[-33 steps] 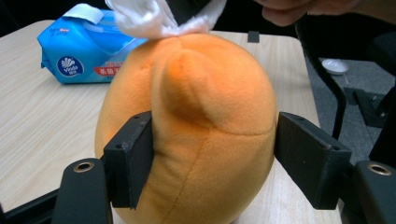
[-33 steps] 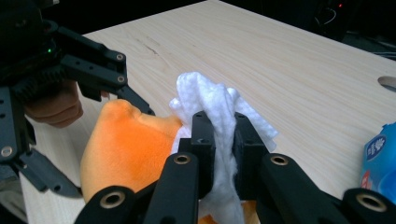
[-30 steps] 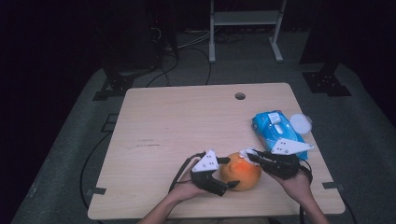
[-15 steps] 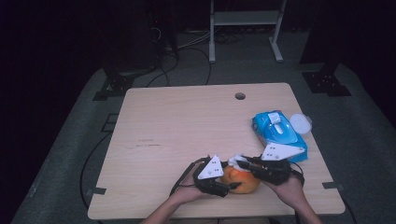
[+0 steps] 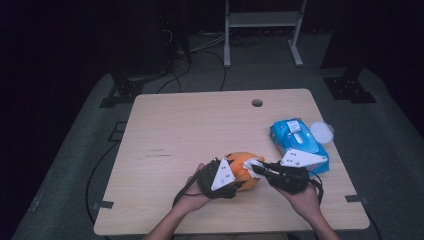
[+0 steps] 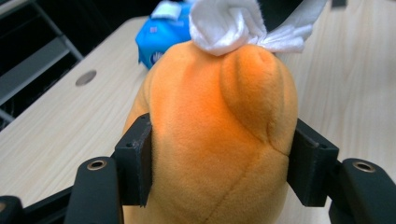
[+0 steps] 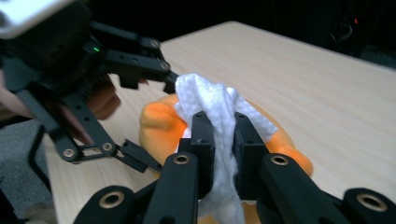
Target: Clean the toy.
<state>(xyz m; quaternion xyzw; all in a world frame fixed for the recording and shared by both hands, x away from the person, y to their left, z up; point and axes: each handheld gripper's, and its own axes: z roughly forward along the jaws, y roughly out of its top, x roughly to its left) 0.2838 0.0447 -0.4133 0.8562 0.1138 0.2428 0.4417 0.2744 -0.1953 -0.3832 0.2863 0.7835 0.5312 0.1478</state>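
An orange plush toy (image 5: 246, 169) lies near the table's front edge. My left gripper (image 5: 239, 179) is shut on it: in the left gripper view both pads (image 6: 140, 163) press into the plush (image 6: 215, 121) sides, and the jaws have just been closing on it. My right gripper (image 5: 259, 169) is shut on a white wipe (image 7: 205, 95), clamped between its jaws (image 7: 219, 133). The wipe (image 6: 226, 21) rests against the top of the plush. In the right gripper view the left gripper (image 7: 140, 70) sits just left of the plush (image 7: 156, 119).
A blue pack of wipes (image 5: 297, 141) lies at the right of the wooden table (image 5: 200, 125), with a round white lid (image 5: 321, 132) beside it. A small hole (image 5: 257, 103) is near the table's far edge. Dark floor, cables and a stand lie beyond.
The left jaws have closed onto the plush. The right gripper, holding the wipe, has edged left onto the plush's top.
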